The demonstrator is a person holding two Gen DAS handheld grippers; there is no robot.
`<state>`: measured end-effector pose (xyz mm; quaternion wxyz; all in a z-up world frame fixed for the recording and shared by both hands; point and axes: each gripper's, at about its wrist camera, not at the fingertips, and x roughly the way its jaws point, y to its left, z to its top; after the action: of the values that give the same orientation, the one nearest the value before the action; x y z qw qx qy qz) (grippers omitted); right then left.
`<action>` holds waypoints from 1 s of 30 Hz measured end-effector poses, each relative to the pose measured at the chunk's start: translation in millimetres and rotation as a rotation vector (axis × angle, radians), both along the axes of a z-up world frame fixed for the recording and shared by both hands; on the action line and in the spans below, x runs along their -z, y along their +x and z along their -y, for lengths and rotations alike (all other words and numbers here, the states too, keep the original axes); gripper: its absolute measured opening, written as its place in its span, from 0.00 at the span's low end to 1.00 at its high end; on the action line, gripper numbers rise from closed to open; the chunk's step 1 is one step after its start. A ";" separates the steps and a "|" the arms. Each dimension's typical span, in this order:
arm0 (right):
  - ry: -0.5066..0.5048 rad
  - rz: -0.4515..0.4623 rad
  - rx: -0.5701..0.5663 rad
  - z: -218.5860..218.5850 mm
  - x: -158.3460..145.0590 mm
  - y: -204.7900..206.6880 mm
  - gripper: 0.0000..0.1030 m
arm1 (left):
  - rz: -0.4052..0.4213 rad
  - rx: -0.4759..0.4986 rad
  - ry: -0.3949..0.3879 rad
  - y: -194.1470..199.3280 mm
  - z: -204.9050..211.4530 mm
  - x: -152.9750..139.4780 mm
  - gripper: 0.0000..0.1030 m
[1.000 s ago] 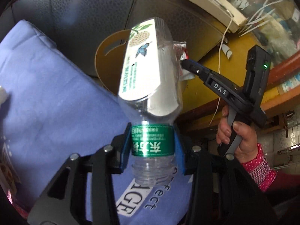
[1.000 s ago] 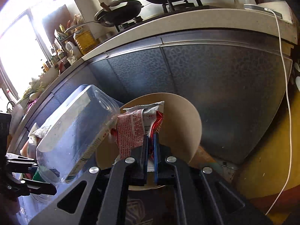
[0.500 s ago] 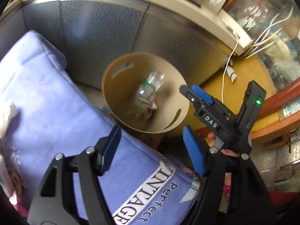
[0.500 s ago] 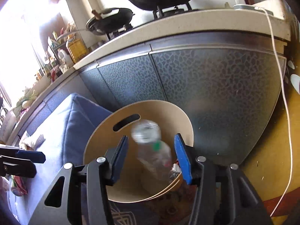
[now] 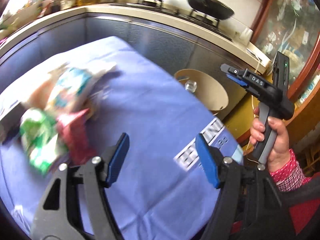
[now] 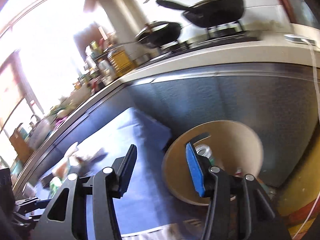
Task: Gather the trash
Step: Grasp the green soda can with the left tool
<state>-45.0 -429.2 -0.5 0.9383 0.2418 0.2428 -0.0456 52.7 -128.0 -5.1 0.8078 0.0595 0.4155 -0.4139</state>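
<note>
blue-padded left tool point(image 5: 162, 158) hangs over the cloth point(image 5: 152, 108) with its jaws spread wide, holding and touching nothing. right tool point(image 6: 161, 165) is likewise released, jaws far apart and empty; from the left view it point(image 5: 233, 75) appears beside the bin, gripped by the right hand point(image 5: 274, 138) in a red checked sleeve. tan round bin point(image 5: 210, 92) stands off the far corner of the cloth, against the grey cabinet point(image 5: 164, 40); its rim and inner wall point(image 6: 230, 140) fill the space behind the right tool's blue pad. bottle point(image 5: 191, 85), clear plastic, lies inside the bin, its end showing above the cloth edge; in the right view it point(image 6: 202, 150) sits just past the blue pad. wrappers point(image 5: 60, 108), one green, one red, one pale with teal print, lie in a blurred heap on the cloth, left of the left tool and well apart from the bin. pans point(image 6: 212, 12) rest on the stove above the cabinet.
</note>
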 end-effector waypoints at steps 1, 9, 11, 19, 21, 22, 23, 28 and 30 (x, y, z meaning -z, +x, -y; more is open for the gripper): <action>0.014 -0.011 -0.045 -11.4 1.1 6.3 0.49 | -0.008 -0.028 -0.006 -0.5 -18.8 3.0 0.64; 0.144 -0.126 -0.354 -112.7 23.8 42.8 0.46 | -0.112 -0.281 -0.068 15.5 -134.4 27.2 0.64; 0.180 -0.161 -0.416 -135.6 31.1 48.6 0.46 | -0.141 -0.318 -0.098 22.4 -153.8 31.5 0.64; 0.254 -0.218 -0.540 -185.5 38.2 67.4 0.46 | -0.308 -0.390 -0.274 77.5 -185.1 47.5 0.64; 0.306 -0.225 -0.541 -184.0 39.6 76.8 0.46 | -0.367 -0.400 -0.336 94.4 -187.0 53.7 0.64; 0.333 -0.229 -0.544 -183.4 40.6 82.5 0.46 | -0.406 -0.400 -0.374 103.2 -187.6 57.7 0.64; 0.355 -0.233 -0.546 -183.3 41.8 86.9 0.46 | -0.440 -0.401 -0.409 110.8 -188.4 61.8 0.64; 0.423 -0.252 -0.571 -185.0 48.1 107.3 0.46 | -0.569 -0.381 -0.511 130.4 -182.2 80.9 0.64; 0.463 -0.266 -0.583 -186.0 54.5 114.4 0.46 | -0.592 -0.362 -0.540 129.1 -177.8 85.2 0.64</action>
<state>69.4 -243.2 -55.0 0.7930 0.3599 0.4245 0.2478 181.8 49.8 -90.3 0.7001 -0.3485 0.5097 -0.3586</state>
